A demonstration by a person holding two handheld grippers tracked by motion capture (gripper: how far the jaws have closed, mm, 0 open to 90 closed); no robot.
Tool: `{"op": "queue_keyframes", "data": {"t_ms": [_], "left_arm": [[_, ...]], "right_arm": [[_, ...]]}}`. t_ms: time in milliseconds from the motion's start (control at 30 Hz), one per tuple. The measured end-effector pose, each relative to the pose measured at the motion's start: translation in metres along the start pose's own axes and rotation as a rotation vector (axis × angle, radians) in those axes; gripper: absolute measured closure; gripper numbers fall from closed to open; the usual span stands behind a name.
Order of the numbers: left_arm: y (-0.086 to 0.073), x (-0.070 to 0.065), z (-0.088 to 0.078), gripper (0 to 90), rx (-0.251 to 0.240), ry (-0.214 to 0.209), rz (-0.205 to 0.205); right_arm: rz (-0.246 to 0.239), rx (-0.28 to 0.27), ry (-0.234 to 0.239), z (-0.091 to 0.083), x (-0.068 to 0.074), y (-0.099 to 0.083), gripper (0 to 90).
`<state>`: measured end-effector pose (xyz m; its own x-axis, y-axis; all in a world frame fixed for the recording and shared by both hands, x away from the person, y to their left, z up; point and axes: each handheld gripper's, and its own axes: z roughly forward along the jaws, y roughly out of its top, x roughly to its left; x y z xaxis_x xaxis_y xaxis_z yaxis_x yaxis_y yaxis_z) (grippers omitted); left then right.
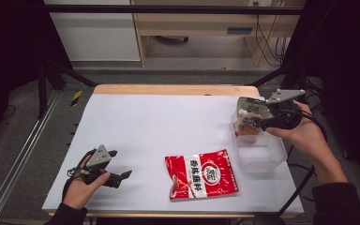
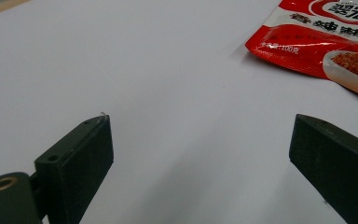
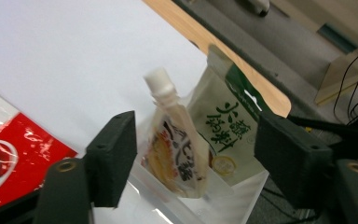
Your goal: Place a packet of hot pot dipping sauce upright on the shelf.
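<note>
A red snack packet lies flat on the white sheet near the front middle. At the right edge stands a clear plastic bin. In it a spouted pouch stands upright in front of a white-and-green pouch. My right gripper hovers over the bin, open, its jaws on either side of the spouted pouch with a gap on each side. My left gripper rests open at the front left, pointing toward the red packet, with nothing between its jaws.
The white sheet covers a wooden table whose far edge shows at the back. A dark frame and rails stand on both sides, and cables hang at the right behind the bin.
</note>
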<state>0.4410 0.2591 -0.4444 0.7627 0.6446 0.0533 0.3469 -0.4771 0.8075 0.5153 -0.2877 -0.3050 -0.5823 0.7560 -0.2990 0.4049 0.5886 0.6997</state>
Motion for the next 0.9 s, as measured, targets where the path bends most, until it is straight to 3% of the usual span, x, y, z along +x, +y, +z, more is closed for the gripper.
{"op": "queue_keyframes", "data": {"t_ms": [233, 433, 633, 900], "left_arm": [[0.000, -0.002, 0.000, 6.2, -0.001, 0.000, -0.001], [0.002, -0.002, 0.001, 6.0, -0.003, -0.010, 0.001], [0.003, -0.006, 0.003, 6.0, 0.006, -0.018, 0.008], [0.007, -0.013, 0.003, 6.0, -0.012, -0.031, 0.025]], "right_arm": [[-0.013, -0.075, -0.017, -0.027, 0.026, 0.000, 19.4], [-0.037, -0.149, 0.013, -0.041, 0.052, -0.007, 14.3], [-0.037, -0.170, 0.050, -0.039, 0.078, -0.015, 12.3], [-0.001, -0.134, 0.120, -0.023, 0.109, -0.026, 14.3]]}}
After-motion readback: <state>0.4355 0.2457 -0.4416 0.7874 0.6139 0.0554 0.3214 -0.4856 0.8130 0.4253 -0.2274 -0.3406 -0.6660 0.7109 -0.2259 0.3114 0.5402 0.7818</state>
